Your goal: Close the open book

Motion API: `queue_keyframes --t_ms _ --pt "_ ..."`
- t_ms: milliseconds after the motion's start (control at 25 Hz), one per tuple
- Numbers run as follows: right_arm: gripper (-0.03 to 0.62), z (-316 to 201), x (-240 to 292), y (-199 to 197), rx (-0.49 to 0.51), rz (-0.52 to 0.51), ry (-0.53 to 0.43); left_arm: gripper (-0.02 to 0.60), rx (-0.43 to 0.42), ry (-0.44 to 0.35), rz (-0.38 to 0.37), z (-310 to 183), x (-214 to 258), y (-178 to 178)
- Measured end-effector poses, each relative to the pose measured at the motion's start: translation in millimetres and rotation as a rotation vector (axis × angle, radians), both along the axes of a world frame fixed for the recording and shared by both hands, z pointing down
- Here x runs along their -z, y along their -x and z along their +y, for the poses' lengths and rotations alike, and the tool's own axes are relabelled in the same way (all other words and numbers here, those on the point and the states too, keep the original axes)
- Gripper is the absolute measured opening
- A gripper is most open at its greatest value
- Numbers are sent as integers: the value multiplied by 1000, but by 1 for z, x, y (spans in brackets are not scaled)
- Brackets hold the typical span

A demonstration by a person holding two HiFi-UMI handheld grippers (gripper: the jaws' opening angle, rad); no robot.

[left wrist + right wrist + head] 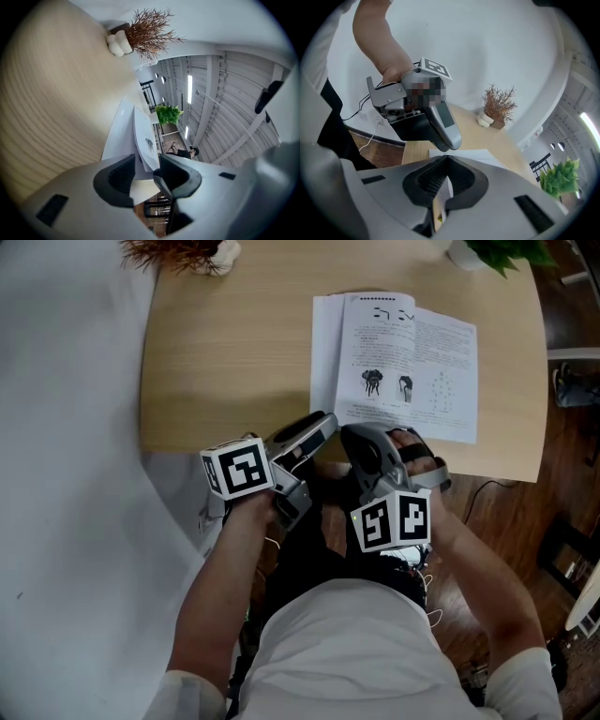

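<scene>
Open book (pixel 405 360) sits on the tabletop (pixel 225 362), right of centre, with its near edge close to the tabletop's front edge. Both grippers are at that near edge, side by side.

Right tongs (pixel 444 180): jaws almost together, pinching a thin white sheet edge. That's a page of the book. In the head view the right-hand page lies slightly skewed over the left one.

Left tongs (pixel 147 176): jaws apart, clear gap, pale paper edge in the gap. A printed page rises just beyond them. Not clamped on anything.

Dried twig plant (pixel 178 251) is at the far left corner and the green plant (pixel 502 251) at the far right, both well away from the book.
</scene>
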State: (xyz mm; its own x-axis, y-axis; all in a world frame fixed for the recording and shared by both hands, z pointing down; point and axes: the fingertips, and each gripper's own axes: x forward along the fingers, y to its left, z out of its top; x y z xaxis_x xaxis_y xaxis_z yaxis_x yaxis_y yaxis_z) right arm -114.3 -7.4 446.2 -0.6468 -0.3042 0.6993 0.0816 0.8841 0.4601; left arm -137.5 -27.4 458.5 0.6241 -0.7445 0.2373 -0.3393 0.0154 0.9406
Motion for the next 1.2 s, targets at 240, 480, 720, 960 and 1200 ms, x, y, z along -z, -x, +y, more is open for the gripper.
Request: queue_keyframes --t_ms 240,480,720,960,1200 --pt "3 1 4 1 -2 -19 -12 137 -8 5 40 -6 1 -4" --pt "3 0 5 0 -8 -30 -17 137 -2 32 87 -5 0 -5" --pt "3 3 8 1 14 -40 -29 135 -33 17 132 -11 5 -16" --pt "3 2 9 0 8 -54 -84 -2 -20 -14 94 -15 9 -14" --pt "66 -2 16 -5 -57 -77 -149 -2 -11 -24 84 -16 16 -13"
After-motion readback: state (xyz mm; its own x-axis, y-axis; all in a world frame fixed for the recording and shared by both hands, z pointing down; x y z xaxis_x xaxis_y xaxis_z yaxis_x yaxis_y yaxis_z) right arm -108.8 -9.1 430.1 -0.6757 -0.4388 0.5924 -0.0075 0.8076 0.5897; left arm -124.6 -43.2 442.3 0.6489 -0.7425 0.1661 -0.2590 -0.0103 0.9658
